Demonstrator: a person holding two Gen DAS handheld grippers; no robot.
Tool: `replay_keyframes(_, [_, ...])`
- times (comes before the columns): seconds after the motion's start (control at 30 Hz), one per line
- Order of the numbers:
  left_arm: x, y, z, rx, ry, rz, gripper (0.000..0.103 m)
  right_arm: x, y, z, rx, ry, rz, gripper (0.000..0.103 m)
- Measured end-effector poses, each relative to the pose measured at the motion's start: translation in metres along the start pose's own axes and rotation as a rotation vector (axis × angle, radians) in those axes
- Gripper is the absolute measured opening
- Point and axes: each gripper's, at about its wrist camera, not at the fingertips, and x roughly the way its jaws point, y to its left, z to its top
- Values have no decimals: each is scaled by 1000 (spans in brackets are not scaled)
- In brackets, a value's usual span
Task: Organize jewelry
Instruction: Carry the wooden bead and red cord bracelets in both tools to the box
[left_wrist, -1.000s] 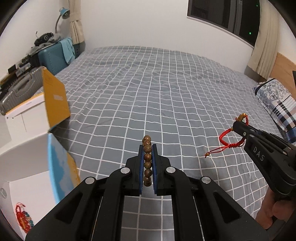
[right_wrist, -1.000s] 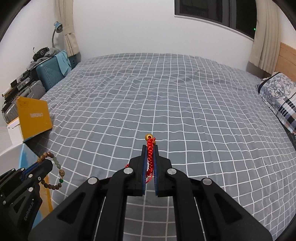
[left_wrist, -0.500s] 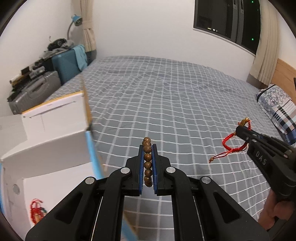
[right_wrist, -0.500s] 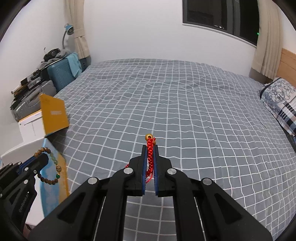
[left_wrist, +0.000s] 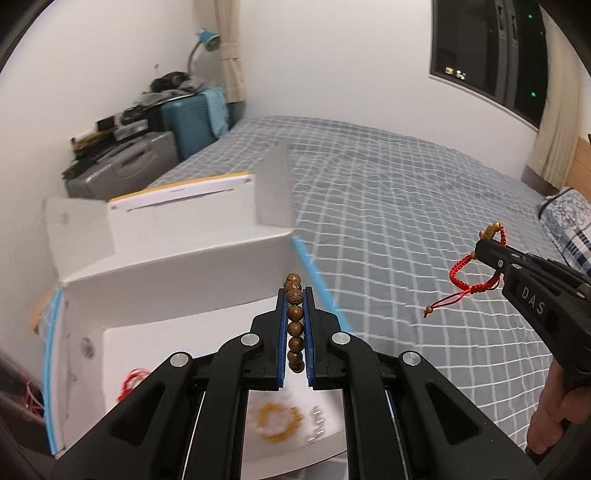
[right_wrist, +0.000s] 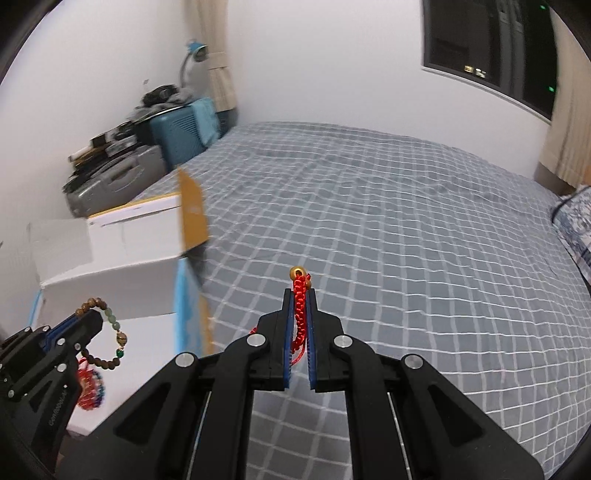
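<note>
My left gripper (left_wrist: 294, 291) is shut on a brown wooden bead bracelet (left_wrist: 294, 317), which hangs over the open white cardboard box (left_wrist: 177, 269). In the right wrist view the same bracelet (right_wrist: 110, 332) dangles from the left gripper (right_wrist: 88, 317) at the lower left. My right gripper (right_wrist: 300, 293) is shut on a red braided cord bracelet (right_wrist: 300, 314) with a gold bead, above the grey checked bedspread (right_wrist: 406, 258). From the left wrist view that red bracelet (left_wrist: 469, 273) dangles at the right. Inside the box lie a yellow bead bracelet (left_wrist: 277, 424) and a red one (left_wrist: 131, 382).
The box's yellow-edged flaps (right_wrist: 192, 214) stand upright at the bed's left edge. Grey and teal suitcases (left_wrist: 155, 155) with clutter line the far left wall. A patterned pillow (left_wrist: 569, 221) lies at the right. A person's hand (left_wrist: 554, 417) holds the right gripper.
Both grippers swung left toward the box, each keeping its bracelet. The left gripper went from over the bedspread to over the box's inside; the box grew larger in both views.
</note>
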Motion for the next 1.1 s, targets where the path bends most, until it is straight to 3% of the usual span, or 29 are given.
replay_keyframes(0.33, [-17,84,-23,-86,21,86,7,-13,91,-15,-123,7,104,5])
replay_keyframes(0.63, [-3,118,-38,-111,85,112,7,3,155,-31,-236,83,159,5])
replay_keyframes(1.1, [33,156,-56,-157,226,139,7,57,171,-50,-262,246,139,5])
